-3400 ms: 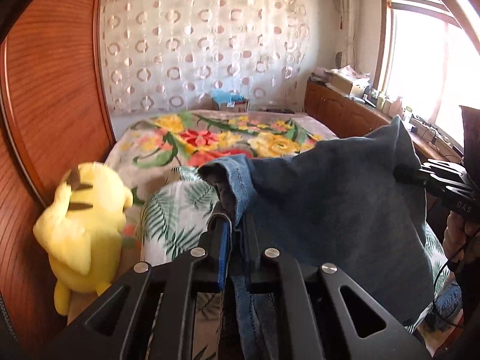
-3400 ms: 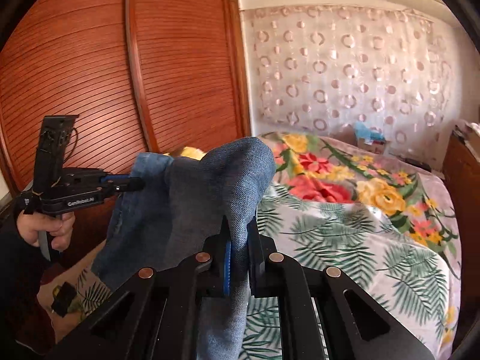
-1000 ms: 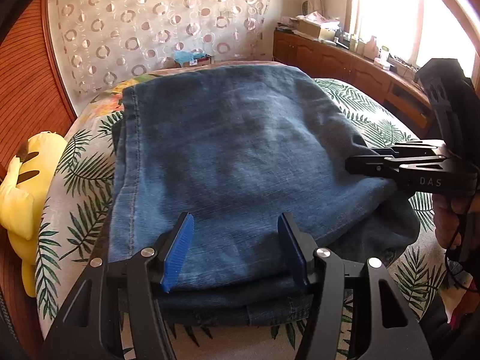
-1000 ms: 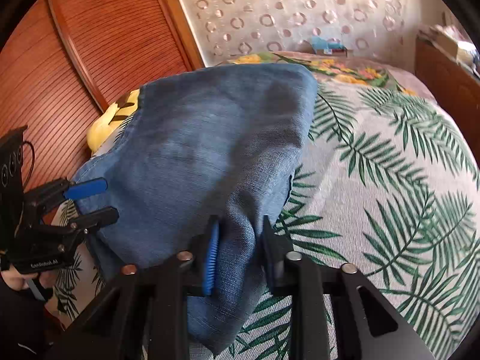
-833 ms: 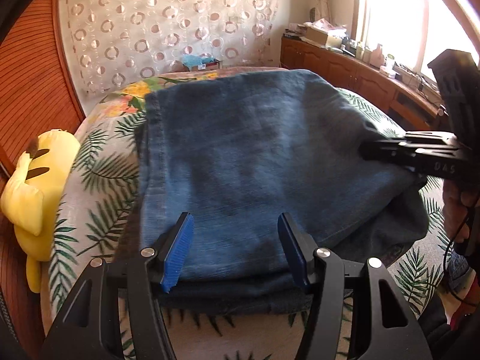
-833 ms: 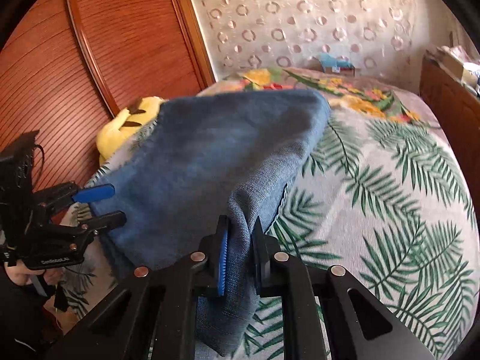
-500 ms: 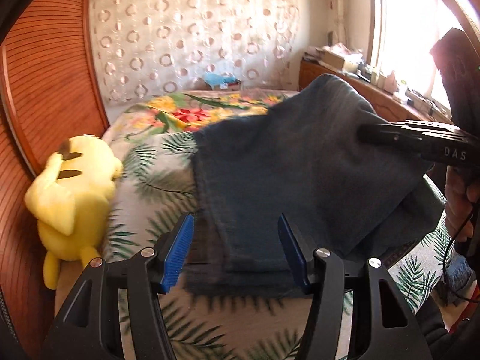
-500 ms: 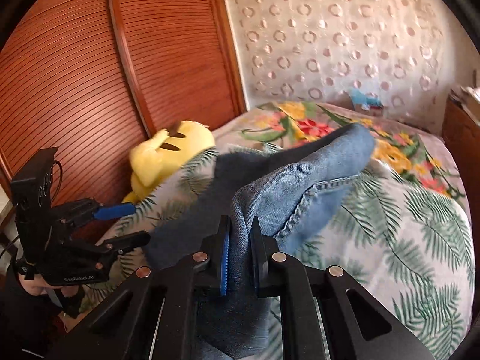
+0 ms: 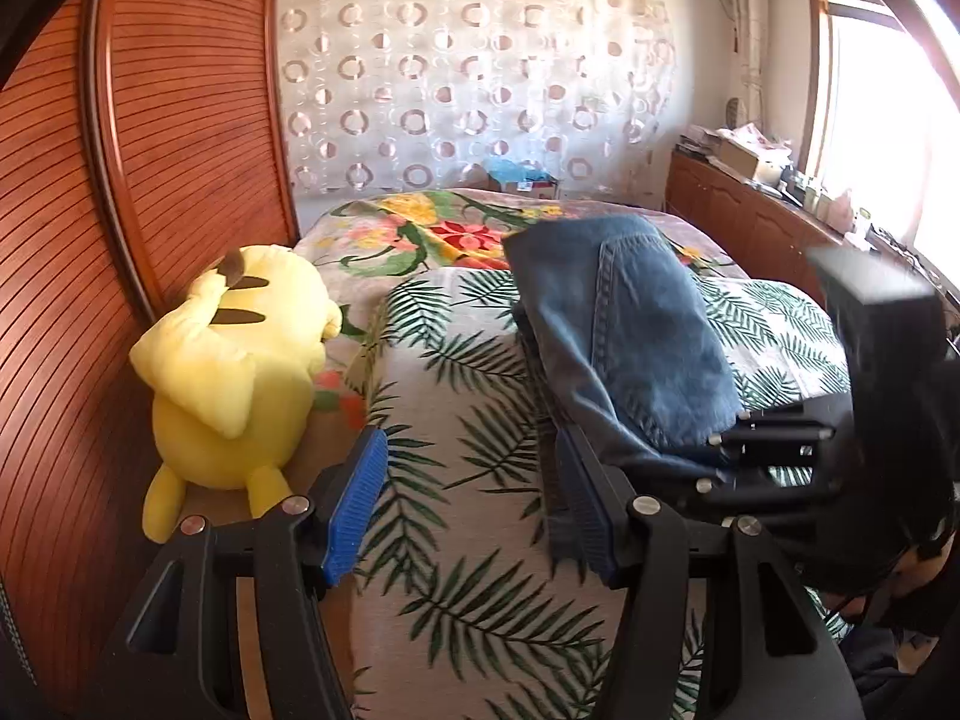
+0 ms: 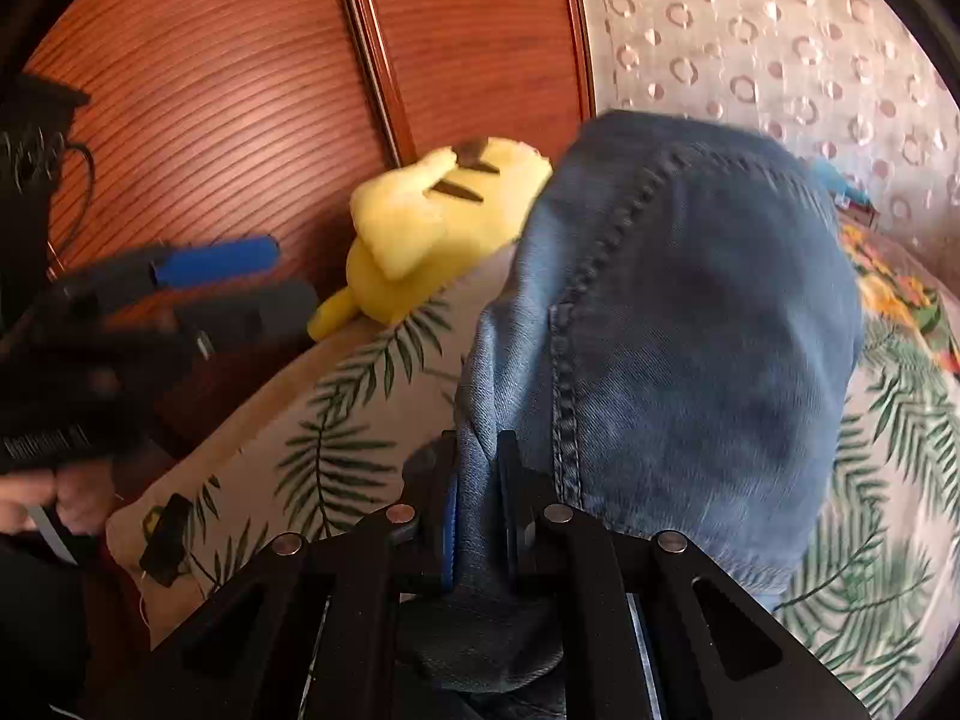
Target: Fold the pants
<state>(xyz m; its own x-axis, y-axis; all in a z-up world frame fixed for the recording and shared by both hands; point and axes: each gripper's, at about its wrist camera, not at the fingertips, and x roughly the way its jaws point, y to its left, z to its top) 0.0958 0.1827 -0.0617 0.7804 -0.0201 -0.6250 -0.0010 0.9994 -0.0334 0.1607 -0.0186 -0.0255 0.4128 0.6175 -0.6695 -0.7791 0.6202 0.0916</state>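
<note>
Denim pants (image 10: 690, 324) clamped in my right fingers (image 10: 447, 516) | left fingers (image 9: 354, 498) apart, empty | both angled down over bed (image 9: 468, 540)

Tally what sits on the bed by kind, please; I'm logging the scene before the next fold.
Jeans, held by the right gripper: 1
Yellow plush toy: 1
Floral blanket: 1
Palm-leaf bedspread: 1
Total: 4

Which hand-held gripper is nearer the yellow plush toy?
Left. The left hand-held gripper hangs open beside the yellow plush toy; the right hand-held gripper, clamping the jeans, sits farther away.
</note>
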